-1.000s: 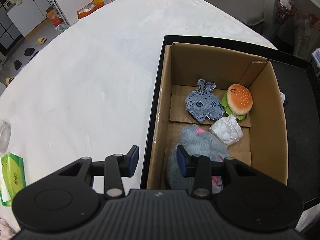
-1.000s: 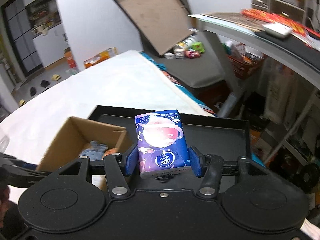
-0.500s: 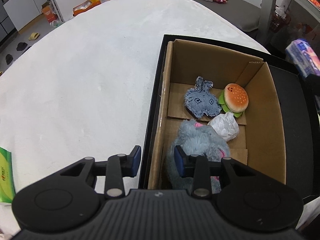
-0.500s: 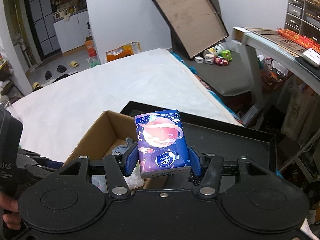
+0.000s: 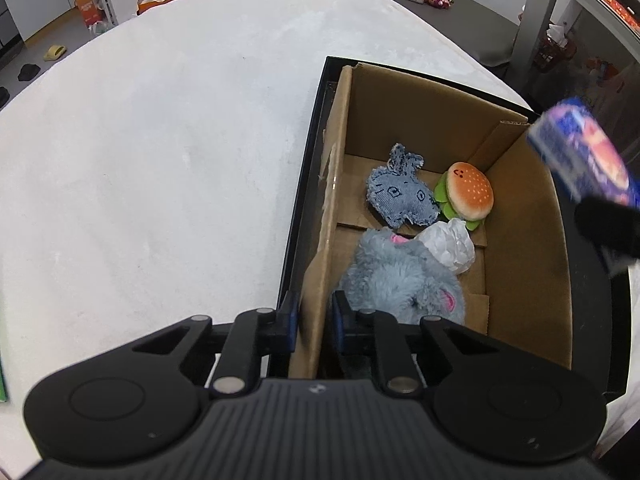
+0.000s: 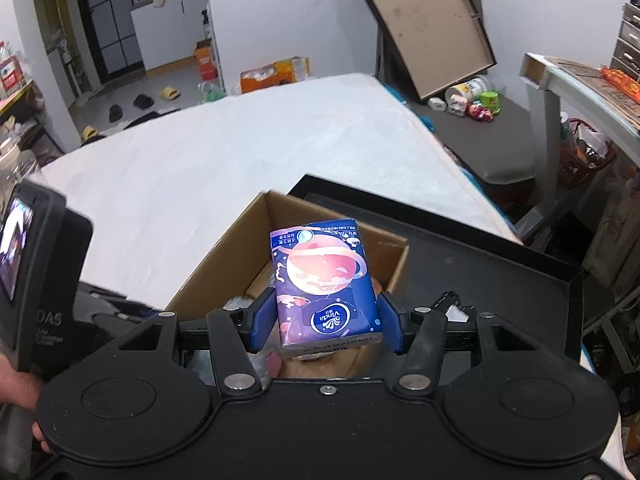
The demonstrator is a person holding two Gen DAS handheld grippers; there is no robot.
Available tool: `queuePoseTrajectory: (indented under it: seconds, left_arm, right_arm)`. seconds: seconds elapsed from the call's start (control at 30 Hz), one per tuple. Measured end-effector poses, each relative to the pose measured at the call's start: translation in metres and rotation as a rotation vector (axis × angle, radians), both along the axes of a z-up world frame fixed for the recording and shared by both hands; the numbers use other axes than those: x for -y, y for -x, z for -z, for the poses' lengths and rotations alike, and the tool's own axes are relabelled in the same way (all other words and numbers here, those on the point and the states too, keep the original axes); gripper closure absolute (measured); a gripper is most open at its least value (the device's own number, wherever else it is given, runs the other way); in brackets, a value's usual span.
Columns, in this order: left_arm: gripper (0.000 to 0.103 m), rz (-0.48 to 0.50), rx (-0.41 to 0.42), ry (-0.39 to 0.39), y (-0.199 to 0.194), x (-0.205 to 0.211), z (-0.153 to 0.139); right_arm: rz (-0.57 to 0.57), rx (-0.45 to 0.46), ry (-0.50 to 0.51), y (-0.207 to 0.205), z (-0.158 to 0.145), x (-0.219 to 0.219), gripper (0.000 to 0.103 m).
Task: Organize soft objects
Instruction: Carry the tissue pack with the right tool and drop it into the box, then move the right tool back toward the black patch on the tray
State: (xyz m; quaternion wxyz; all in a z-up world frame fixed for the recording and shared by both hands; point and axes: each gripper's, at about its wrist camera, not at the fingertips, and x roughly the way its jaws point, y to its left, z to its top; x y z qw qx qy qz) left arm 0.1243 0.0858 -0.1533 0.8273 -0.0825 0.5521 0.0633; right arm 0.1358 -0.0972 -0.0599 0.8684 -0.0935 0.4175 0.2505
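Observation:
An open cardboard box (image 5: 520, 248) stands in a black tray (image 5: 304, 184). Inside lie a grey plush toy (image 5: 400, 276), a denim bunny (image 5: 400, 196), a burger plush (image 5: 468, 194) and a crumpled white wad (image 5: 448, 244). My left gripper (image 5: 314, 314) straddles the box's left wall, its jaws closing with the pads against the cardboard. My right gripper (image 6: 326, 322) is shut on a purple tissue pack (image 6: 326, 284), held above the box (image 6: 224, 264). That pack (image 5: 580, 156) shows blurred over the box's right wall in the left wrist view.
The tray sits at the right edge of a white table (image 5: 160, 160). A green packet (image 5: 2, 376) peeks in at the far left. Beyond the table are a grey desk (image 6: 580, 92), a leaning board (image 6: 428, 28) and floor clutter.
My left gripper's jaws have narrowed onto the box's left wall. My right gripper has carried the tissue pack leftward until it hangs over the box.

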Motion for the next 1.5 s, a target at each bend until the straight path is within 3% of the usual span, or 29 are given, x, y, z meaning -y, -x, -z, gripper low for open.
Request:
queuePoseTrajectory:
  seconds: [0.07, 0.1, 0.17, 0.43, 1.07, 1.5]
  left_arm:
    - [0.087, -0.004, -0.002, 0.003, -0.001, -0.001, 0.001]
    - [0.087, -0.003, -0.002, 0.004, -0.001, -0.001, 0.001]
    - [0.087, -0.002, -0.001, 0.014, -0.001, -0.003, -0.001]
    - [0.086, -0.008, 0.004, 0.011, 0.001, -0.004, -0.01]
    - [0.082, 0.013, -0.012, -0.087, -0.003, 0.018, -0.02]
    - [0.071, 0.024, -0.042, -0.153, -0.019, 0.028, -0.02]
  right_arm:
    - [-0.014, -0.013, 0.013, 0.005, 0.002, -0.003, 0.042]
    - [-0.025, -0.022, 0.021, 0.007, 0.003, -0.004, 0.029]
    - [-0.035, -0.038, 0.042, 0.011, 0.005, -0.005, 0.02]
    - [0.022, -0.024, 0.042, 0.011, 0.003, 0.01, 0.02]
    - [0.099, -0.008, -0.008, -0.009, 0.014, 0.067, 0.02]
    - [0.156, -0.064, -0.039, -0.027, 0.043, 0.081, 0.02]
